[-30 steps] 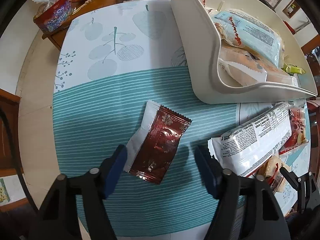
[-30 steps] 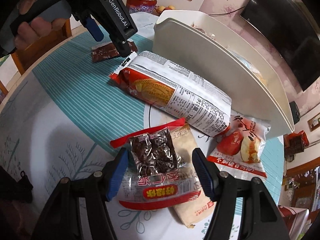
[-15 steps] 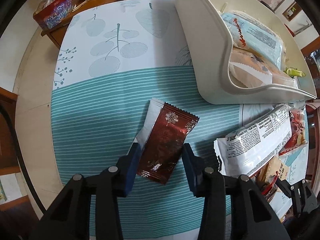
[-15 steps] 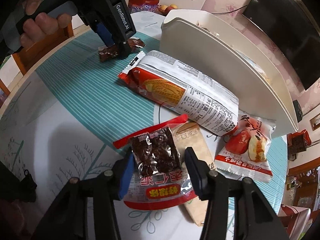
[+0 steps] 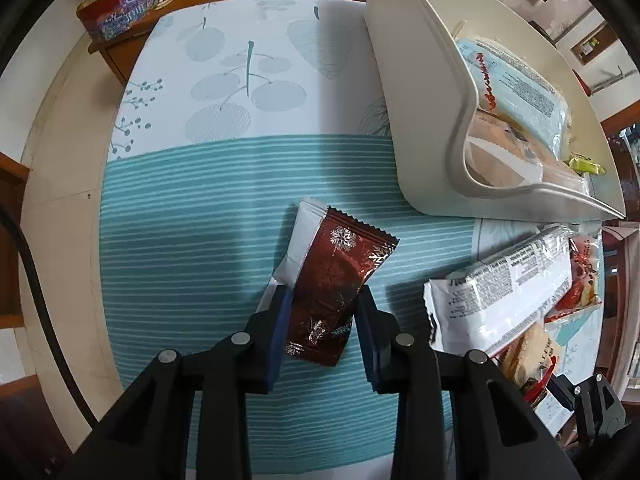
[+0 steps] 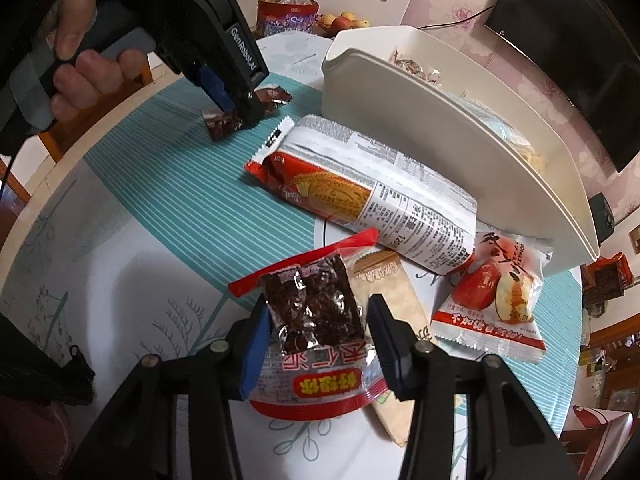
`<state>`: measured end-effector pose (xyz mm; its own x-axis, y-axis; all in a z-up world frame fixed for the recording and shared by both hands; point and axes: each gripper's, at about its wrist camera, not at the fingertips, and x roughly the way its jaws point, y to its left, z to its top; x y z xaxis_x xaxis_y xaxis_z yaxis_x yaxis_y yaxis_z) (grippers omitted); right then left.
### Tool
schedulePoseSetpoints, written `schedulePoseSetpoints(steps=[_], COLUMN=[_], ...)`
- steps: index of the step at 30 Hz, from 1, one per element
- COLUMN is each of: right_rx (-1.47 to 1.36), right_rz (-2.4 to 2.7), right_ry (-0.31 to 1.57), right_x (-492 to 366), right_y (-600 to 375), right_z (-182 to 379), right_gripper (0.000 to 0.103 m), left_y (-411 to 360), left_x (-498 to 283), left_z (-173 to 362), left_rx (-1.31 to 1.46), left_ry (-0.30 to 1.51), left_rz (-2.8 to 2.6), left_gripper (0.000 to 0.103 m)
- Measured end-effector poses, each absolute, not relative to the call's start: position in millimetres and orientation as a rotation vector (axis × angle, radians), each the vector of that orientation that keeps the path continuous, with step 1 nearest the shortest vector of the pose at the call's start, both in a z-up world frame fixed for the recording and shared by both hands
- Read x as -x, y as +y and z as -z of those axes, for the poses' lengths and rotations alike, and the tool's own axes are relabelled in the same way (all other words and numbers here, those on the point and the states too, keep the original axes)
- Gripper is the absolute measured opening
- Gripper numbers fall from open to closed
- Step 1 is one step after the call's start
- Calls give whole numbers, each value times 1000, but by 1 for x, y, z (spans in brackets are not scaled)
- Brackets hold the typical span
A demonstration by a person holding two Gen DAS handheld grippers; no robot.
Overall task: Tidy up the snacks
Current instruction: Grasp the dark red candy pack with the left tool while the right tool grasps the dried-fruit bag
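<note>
My left gripper (image 5: 322, 312) is shut on a dark red snowflake snack packet (image 5: 336, 284), with a white packet (image 5: 298, 248) under it on the teal striped cloth. In the right wrist view the left gripper (image 6: 236, 110) holds that red packet (image 6: 224, 124) tilted, one end up. My right gripper (image 6: 316, 328) has its jaws against both sides of a red-edged packet of dark dried fruit (image 6: 312, 316). A white bin (image 5: 420, 120) at the right holds several snacks.
A long biscuit pack (image 6: 360, 192) lies beside the bin (image 6: 440, 140). A tan wafer packet (image 6: 388, 300) and a red date packet (image 6: 492, 296) lie near my right gripper. A wooden sideboard (image 5: 176, 12) with a red tin stands beyond the table.
Both grippers closed from wide open: the left onto the dark red packet, the right onto the dried fruit packet. The red packet's end has lifted off the cloth.
</note>
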<state>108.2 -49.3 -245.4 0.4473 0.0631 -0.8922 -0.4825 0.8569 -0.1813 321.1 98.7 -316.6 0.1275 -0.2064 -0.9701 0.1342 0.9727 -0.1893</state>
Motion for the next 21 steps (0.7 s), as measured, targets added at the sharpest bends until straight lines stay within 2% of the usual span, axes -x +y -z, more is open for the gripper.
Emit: schedulePoseSetpoints(steps=[5, 6, 7, 15, 17, 19, 21], right_rx=[424, 418, 412, 373, 364, 365, 369], right_rz=[-361, -362, -364, -380, -388, -392, -394], right_ry=[1045, 1043, 1039, 995, 984, 977, 969], right_x=[-114, -114, -116, -129, -131, -131, -131], right_y=[-50, -51, -51, -54, -56, -57, -59], right_z=[237, 235, 234, 217, 212, 209, 207], right_gripper=[48, 48, 48, 48, 48, 48, 48], left_y=[103, 104, 105, 103, 100, 95, 93], left_x=[-313, -310, -308, -296, -293, -290, -291], left_z=[314, 312, 311, 303, 298, 293, 292], left_rx=[114, 123, 137, 153, 139, 111, 104], left_ry=[1426, 1423, 1420, 1418, 1410, 1407, 1401], left_rz=[241, 242, 245, 200, 179, 160, 156], left_gripper=[26, 16, 13, 12, 14, 31, 38])
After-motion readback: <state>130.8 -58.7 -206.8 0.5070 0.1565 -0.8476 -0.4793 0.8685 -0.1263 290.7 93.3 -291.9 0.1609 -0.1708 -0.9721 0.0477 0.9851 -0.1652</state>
